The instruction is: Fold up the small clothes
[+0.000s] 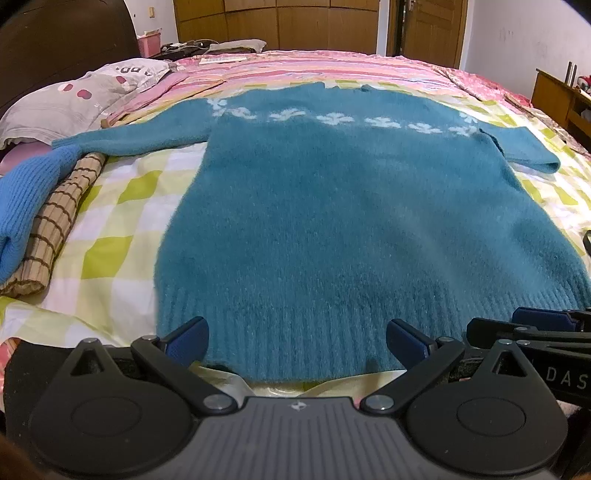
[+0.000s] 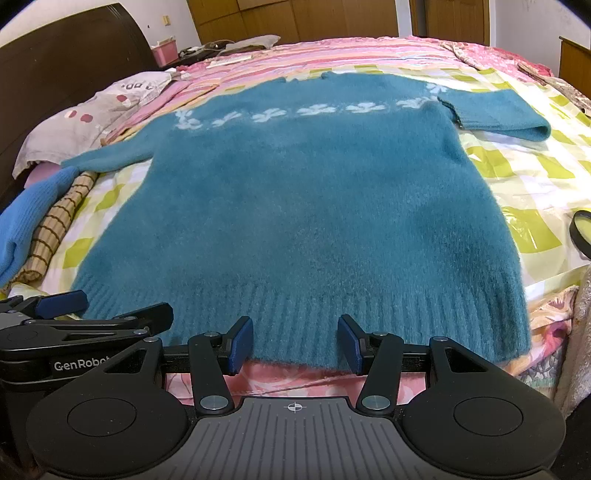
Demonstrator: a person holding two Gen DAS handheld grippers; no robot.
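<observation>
A teal fuzzy sweater (image 1: 351, 206) with a band of white flowers lies flat on the bed, its ribbed hem (image 1: 303, 332) nearest me. Its left sleeve (image 1: 136, 138) stretches out to the side, and its right sleeve (image 2: 495, 112) lies short and bent. My left gripper (image 1: 297, 332) stands wide open at the left half of the hem, with nothing pinched. Beside it my right gripper (image 2: 295, 332) is open over the middle of the hem, its blue pads (image 2: 242, 343) apart from the knit. Each gripper shows at the edge of the other's view: left gripper (image 2: 66, 302), right gripper (image 1: 535, 325).
A bright blue knit garment (image 1: 26, 206) and a brown checked cloth (image 1: 55, 221) lie at the left on the yellow-checked sheet (image 1: 110, 236). A pillow (image 1: 74, 99) leans by the dark headboard (image 1: 66, 33). A round black-rimmed object (image 2: 581, 232) sits at the right edge.
</observation>
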